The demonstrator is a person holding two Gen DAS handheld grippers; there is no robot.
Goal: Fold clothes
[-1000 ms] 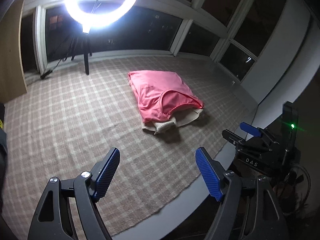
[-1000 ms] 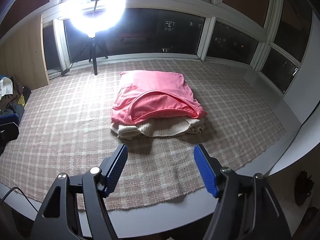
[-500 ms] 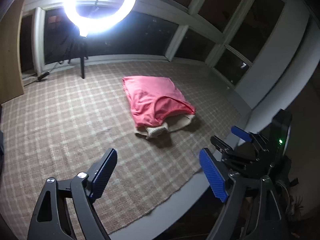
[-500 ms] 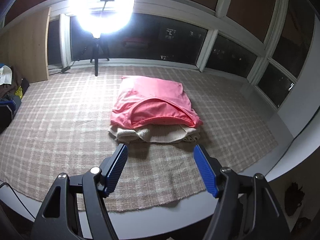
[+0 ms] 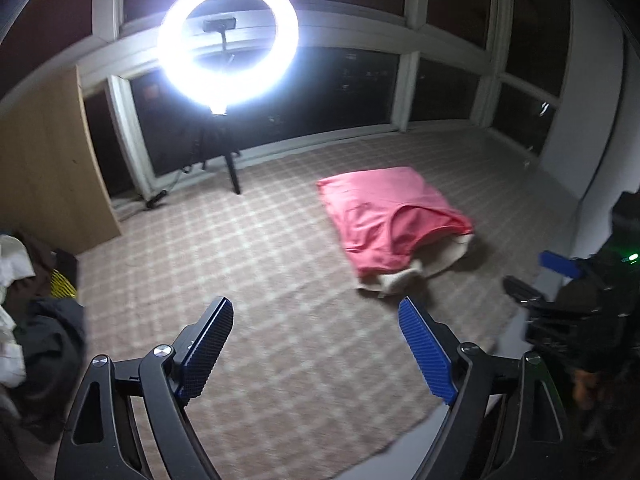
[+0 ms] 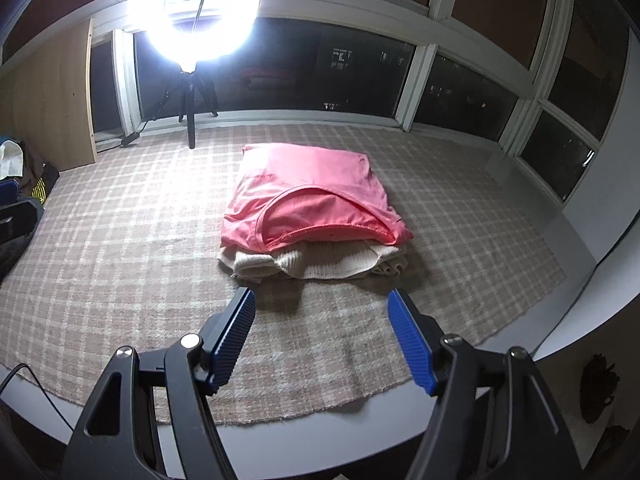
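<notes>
A folded pink shirt lies on top of a folded cream knit garment in the middle of a plaid rug. My right gripper is open just short of the stack's near edge, with only rug between its blue pads. In the left wrist view the pink shirt and the cream knit lie ahead and to the right. My left gripper is open over bare rug, holding nothing. The right gripper shows at that view's right edge.
A lit ring light on a tripod stands at the rug's far side by dark windows. A heap of loose dark and white clothes lies at the left beside a wooden panel. The rug's near edge meets grey floor.
The left wrist view has swung left: the stack moved toward the right of the picture and the clothes heap came into view. The right gripper stayed almost still.
</notes>
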